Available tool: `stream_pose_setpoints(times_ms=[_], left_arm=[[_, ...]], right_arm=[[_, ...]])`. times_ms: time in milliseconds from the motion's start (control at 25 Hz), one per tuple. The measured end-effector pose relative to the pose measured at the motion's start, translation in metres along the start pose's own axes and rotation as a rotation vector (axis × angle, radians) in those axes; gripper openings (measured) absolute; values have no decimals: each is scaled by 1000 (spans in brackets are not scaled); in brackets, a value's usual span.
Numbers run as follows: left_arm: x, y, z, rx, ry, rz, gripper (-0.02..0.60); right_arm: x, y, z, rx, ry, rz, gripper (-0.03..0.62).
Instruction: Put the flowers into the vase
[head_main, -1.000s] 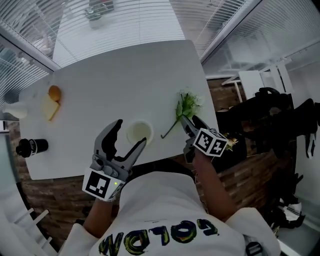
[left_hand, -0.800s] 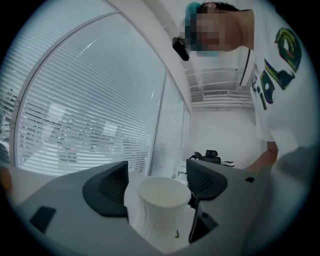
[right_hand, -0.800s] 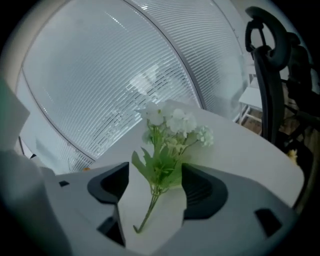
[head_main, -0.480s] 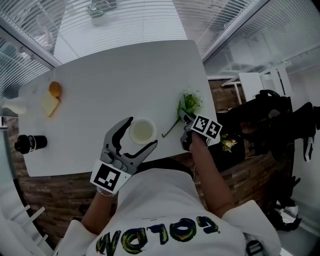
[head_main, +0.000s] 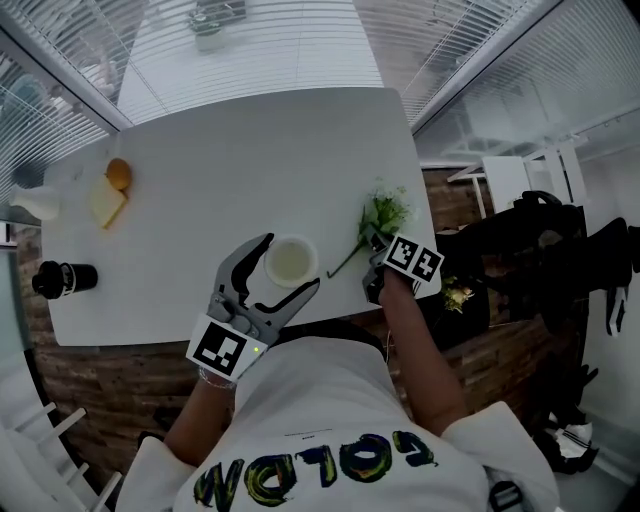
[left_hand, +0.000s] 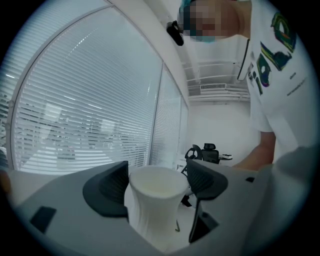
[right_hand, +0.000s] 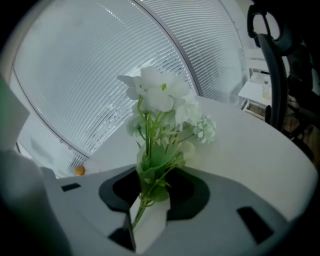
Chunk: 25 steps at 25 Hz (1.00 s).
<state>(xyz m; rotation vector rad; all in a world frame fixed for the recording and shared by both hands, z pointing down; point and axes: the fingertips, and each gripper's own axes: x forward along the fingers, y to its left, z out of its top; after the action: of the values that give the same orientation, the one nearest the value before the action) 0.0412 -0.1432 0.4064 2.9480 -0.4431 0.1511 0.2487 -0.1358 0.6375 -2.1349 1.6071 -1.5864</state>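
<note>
A white ribbed vase stands near the front edge of the white table. My left gripper is open wide, one jaw on each side of the vase. In the left gripper view the vase fills the gap of the left gripper. A bunch of white flowers with green leaves lies on the table at the right. My right gripper points down at its stem end. In the right gripper view the jaws of the right gripper are closing on the flowers, and leaves touch both pads.
An orange and a pale yellow block lie at the table's far left. A black cylinder lies near the left front corner. A black office chair stands beyond the right edge. Window blinds run behind the table.
My left gripper has slid forward and now straddles the vase. My right gripper has sunk onto the flowers' stem end and its jaws have narrowed.
</note>
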Motion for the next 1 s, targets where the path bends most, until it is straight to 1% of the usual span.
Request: stream_pose_setpoints(times_ms=[200,440,560,720,1000], left_arm=[[1,-2,2,10,-3,0,362],[1,-1,1,3,-5,0,362],[0,0,1,-1,-9,0,362],[-1,0,2,2,-7,2,362],[0,-2,0,15,-24,9,362]], right_arm=[[-9,6,11,2,-37,31,114],[-20,24,33,1,-95,88,107],[-29,41,48,-38,-131,118,104],[-44,68,69,-109,-184,155,84],[-67,109,92,-151,-245,268,67]])
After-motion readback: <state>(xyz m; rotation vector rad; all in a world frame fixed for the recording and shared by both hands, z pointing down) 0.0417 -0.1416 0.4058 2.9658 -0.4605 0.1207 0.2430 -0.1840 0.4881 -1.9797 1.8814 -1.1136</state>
